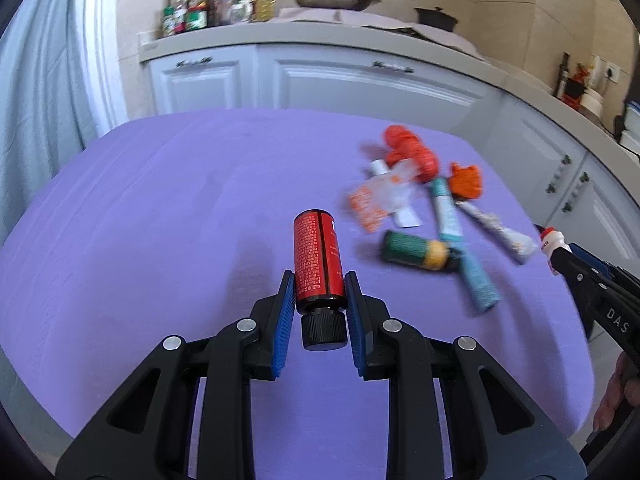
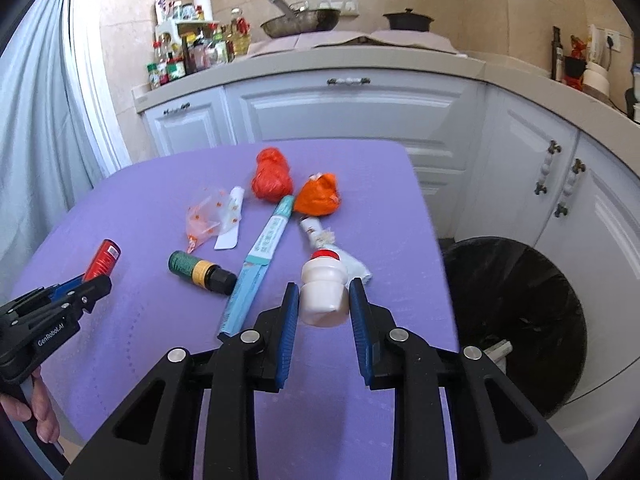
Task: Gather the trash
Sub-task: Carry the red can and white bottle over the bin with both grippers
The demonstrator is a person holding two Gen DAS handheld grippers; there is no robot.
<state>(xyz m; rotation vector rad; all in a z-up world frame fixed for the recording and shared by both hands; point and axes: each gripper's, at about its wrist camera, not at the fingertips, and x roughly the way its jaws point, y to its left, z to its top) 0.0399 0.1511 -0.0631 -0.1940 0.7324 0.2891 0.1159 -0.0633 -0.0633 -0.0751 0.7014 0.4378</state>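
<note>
**Both grippers loaded: carry to the bin without squeezing anything loose**

The left gripper pinches a red bottle between its blue pads, gripping the lower body just above the black cap, which points back toward the camera. The right gripper pinches a small white bottle with a red foil top; the pads bear on its waist and base, and the bottle sits slightly tilted between them. Both bottles look lifted clear of the purple table.

The black-lined trash bin stands on the floor just past the table's right edge, close to the right gripper. My judgement: the right hand should go first, swinging out over the bin's mouth before the pads part, since the tilted white bottle could slip if jolted. The left hand has farther to travel and must cross above the remaining litter, so it is best kept high.

Left on the table: a green bottle lying on its side, a long blue box, a crumpled tube, two orange-red bag bundles and, a clear wrapper and a white strip. These lie bunched together, several touching, so later picks will want single, separated targets.
</note>
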